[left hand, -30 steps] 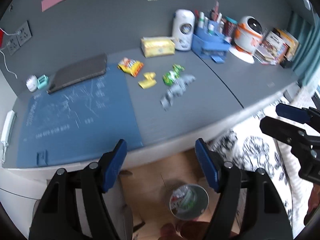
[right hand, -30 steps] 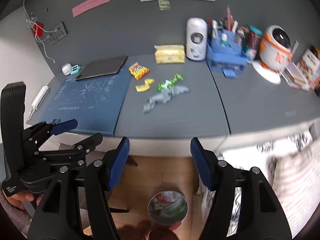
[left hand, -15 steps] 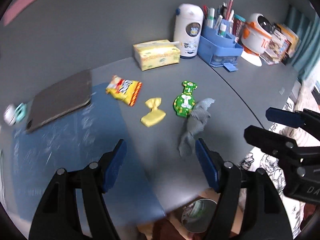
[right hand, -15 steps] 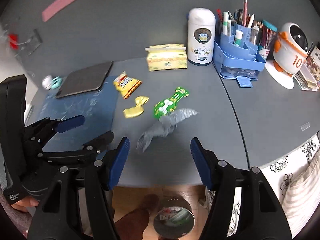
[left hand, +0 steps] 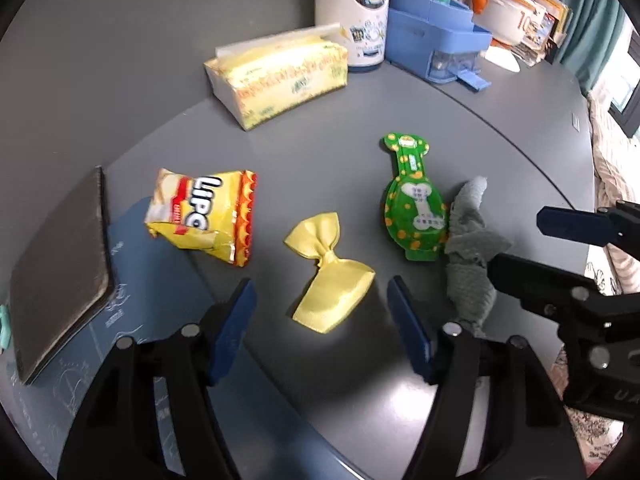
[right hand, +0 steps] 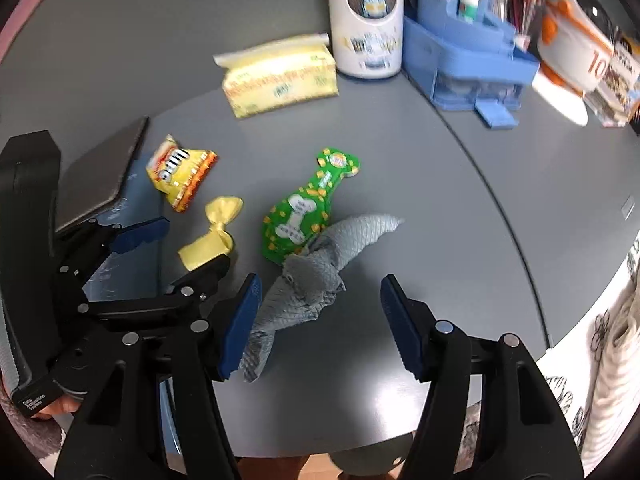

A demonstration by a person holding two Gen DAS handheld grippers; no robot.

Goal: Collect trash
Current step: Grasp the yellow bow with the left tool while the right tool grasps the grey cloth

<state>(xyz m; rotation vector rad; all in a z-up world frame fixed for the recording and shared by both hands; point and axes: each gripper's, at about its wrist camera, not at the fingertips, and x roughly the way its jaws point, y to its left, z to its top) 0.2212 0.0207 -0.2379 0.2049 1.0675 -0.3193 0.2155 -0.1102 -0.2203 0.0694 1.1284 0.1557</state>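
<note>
Trash is lying scattered on the grey desk [left hand: 500, 128]: a yellow-and-orange crinkled snack bag [left hand: 204, 216], a yellow bow-shaped wrapper [left hand: 328, 272], a green bone-printed plastic pouch [left hand: 414, 210] and a crumpled grey paper towel [right hand: 312, 276]. I am holding my left gripper [left hand: 320, 312] above the yellow bow-shaped wrapper, its blue pads closing in with the wrapper's near end lying between them, not yet pinched. My right gripper [right hand: 320, 312] is hovering over the crumpled grey paper towel, jaws spread, gripping nothing; the towel is overlapping the green pouch's near edge. Behind the litter, a yellow tissue pack [right hand: 280, 76], a white cylindrical container [right hand: 366, 20] and a blue desk organiser [right hand: 468, 64] are standing along the wall.
</note>
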